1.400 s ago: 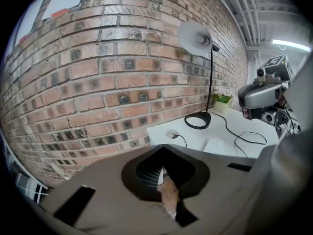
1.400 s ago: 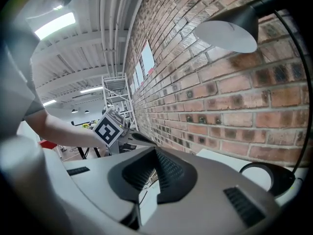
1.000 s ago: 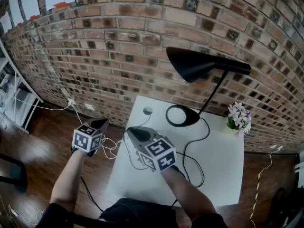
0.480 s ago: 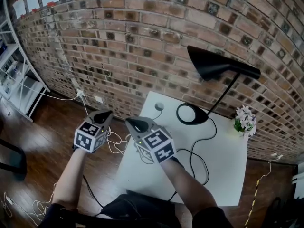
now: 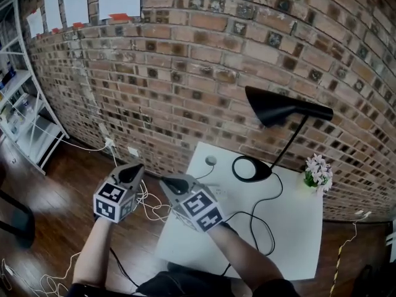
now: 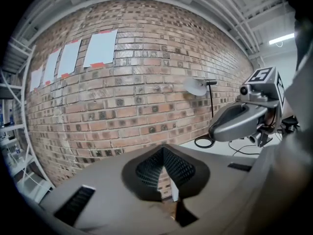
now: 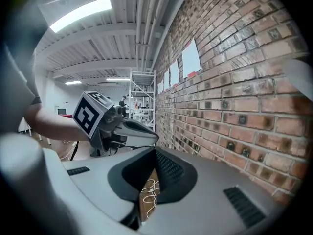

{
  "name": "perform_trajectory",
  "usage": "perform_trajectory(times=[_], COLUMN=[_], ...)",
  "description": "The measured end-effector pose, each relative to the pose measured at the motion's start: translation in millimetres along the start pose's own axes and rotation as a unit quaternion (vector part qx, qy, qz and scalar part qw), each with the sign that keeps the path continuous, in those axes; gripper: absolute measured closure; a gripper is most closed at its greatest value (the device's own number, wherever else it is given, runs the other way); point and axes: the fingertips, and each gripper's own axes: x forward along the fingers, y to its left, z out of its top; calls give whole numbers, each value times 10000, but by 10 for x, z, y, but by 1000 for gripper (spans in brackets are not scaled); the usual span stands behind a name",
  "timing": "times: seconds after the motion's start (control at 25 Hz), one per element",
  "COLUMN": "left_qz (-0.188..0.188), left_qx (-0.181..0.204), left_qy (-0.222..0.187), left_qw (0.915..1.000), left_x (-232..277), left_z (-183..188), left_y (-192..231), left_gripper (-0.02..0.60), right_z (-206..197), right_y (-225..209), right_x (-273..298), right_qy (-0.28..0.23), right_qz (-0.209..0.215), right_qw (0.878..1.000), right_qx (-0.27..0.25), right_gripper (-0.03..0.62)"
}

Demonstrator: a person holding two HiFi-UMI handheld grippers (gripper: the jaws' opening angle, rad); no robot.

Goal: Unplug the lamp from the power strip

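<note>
The black lamp (image 5: 281,110) stands on the white table (image 5: 297,240), its round base (image 5: 250,169) near the wall and its black cord (image 5: 263,224) looping across the tabletop. I cannot make out a power strip; only tangled white cords (image 5: 148,203) lie on the floor left of the table. My left gripper (image 5: 135,167) hangs above those cords, jaws shut and empty (image 6: 164,151). My right gripper (image 5: 166,181) hovers at the table's left edge, jaws together with nothing between them (image 7: 155,153). The grippers are side by side, each visible in the other's view (image 6: 215,130) (image 7: 154,137).
A brick wall (image 5: 185,73) runs behind the table, with a socket plate (image 5: 133,151) low on it. A small pot of flowers (image 5: 317,171) sits at the table's far right. A white metal shelf (image 5: 25,122) stands at the left. The floor is dark wood.
Both grippers have risen and drifted left, the right one from over the table to its left edge. The head view has swung up the wall. Both pairs of jaws stayed closed.
</note>
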Motion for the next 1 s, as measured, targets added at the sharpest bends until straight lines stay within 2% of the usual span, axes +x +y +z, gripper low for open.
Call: perform_trajectory(times=[0.32,0.56,0.8,1.0], left_qz=[-44,-645,-1377,-1889], left_qx=[311,586,412,465], left_qy=[-383,-874,-1168,-1234], left_qw=[9988,9924,9827,9731], left_x=[-203,-178,-81,85], left_z=[234,602,792,794], left_y=[-162,-687,-1295,-1822], left_gripper=[589,589,589,589], right_z=[116,158,174,-82], right_y=[88,6,-142,-203], right_x=[-363,-842,-1390,-1788], right_qy=[-59,-68,-218,-122], right_qz=[-450,-1003,-1652,-2025], right_qw=[9985,9942,9854,9791], right_qx=[-291,-370,-336,-161], right_gripper=[591,591,591,591])
